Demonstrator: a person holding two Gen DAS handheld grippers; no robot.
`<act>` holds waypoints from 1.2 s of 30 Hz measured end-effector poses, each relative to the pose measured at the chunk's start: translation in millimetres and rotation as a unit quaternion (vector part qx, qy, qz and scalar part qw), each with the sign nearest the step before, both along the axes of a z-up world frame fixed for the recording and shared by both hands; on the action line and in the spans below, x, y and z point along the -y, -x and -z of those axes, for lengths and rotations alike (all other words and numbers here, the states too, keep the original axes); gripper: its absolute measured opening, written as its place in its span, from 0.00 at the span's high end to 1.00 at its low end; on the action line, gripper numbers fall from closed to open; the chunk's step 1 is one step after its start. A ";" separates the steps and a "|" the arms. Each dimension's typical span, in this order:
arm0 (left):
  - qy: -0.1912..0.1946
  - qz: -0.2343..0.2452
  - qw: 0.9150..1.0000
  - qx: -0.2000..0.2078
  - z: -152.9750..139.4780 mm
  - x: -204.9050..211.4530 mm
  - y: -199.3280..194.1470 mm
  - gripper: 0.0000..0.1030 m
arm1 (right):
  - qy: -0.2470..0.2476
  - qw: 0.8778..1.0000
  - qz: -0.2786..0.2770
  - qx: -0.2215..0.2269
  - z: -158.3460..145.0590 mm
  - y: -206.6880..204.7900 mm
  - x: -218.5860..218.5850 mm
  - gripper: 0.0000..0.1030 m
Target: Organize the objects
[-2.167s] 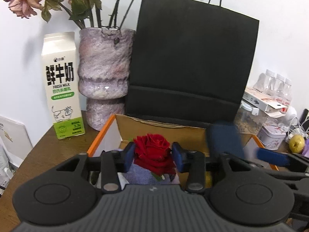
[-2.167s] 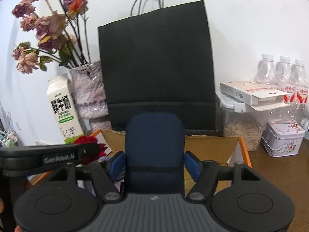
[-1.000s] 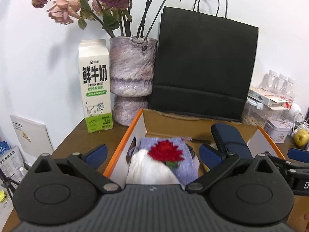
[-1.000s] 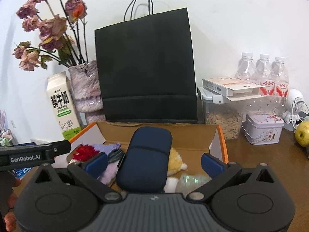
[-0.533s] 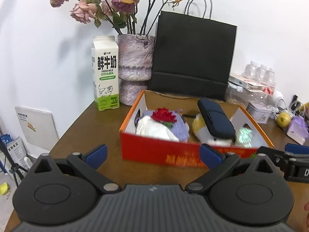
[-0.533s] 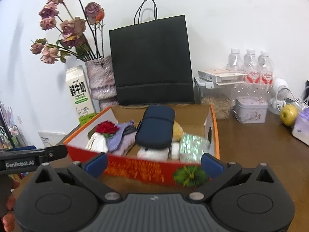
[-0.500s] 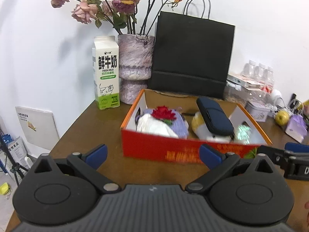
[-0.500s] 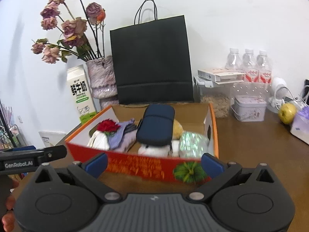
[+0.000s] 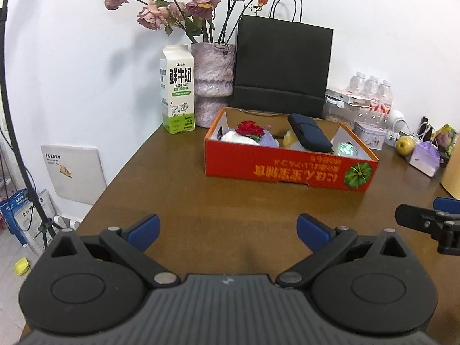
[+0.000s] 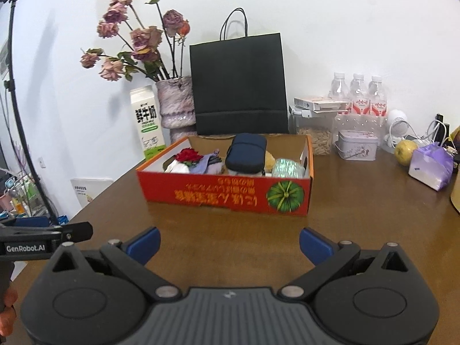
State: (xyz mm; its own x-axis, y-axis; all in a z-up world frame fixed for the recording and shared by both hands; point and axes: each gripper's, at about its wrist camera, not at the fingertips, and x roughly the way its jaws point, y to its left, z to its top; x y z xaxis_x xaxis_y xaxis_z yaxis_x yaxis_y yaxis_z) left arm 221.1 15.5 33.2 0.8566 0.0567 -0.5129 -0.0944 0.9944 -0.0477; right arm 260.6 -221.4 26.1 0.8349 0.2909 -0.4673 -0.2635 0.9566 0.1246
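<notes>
An orange-red cardboard box (image 9: 287, 169) (image 10: 227, 194) stands on the brown table. Inside lie a red rose (image 9: 249, 128) (image 10: 188, 154) on white and lilac cloth, a dark blue pouch (image 9: 310, 136) (image 10: 246, 152), a yellow object and a shiny green ball (image 10: 287, 168). My left gripper (image 9: 228, 230) is open and empty, well back from the box over bare table. My right gripper (image 10: 230, 244) is open and empty too, also short of the box. The right gripper's tip shows at the left wrist view's right edge.
Behind the box stand a milk carton (image 9: 177, 89), a vase of dried roses (image 9: 212, 80) and a black paper bag (image 9: 281, 69). To the right are water bottles (image 10: 359, 95), a seed jar, a tin (image 10: 357, 145), an apple (image 10: 405, 149) and a purple pack (image 10: 431, 166).
Both grippers let go of the rose and the pouch in the box, opened, and pulled back toward the table's near side. The box now looks farther away.
</notes>
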 end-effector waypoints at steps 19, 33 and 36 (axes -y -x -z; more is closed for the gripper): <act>-0.009 0.007 1.000 0.014 -12.8 13.0 60.8 0.00 | 0.000 1.000 -0.004 0.011 -6.7 63.9 3.4 0.00; -0.011 0.006 1.000 0.014 -11.3 12.9 60.7 0.00 | 0.000 1.000 -0.005 0.008 -4.6 64.1 2.2 0.00; -0.010 0.004 1.000 0.012 -11.1 12.3 60.0 0.00 | 0.000 1.000 -0.005 0.008 -4.4 64.1 2.2 0.00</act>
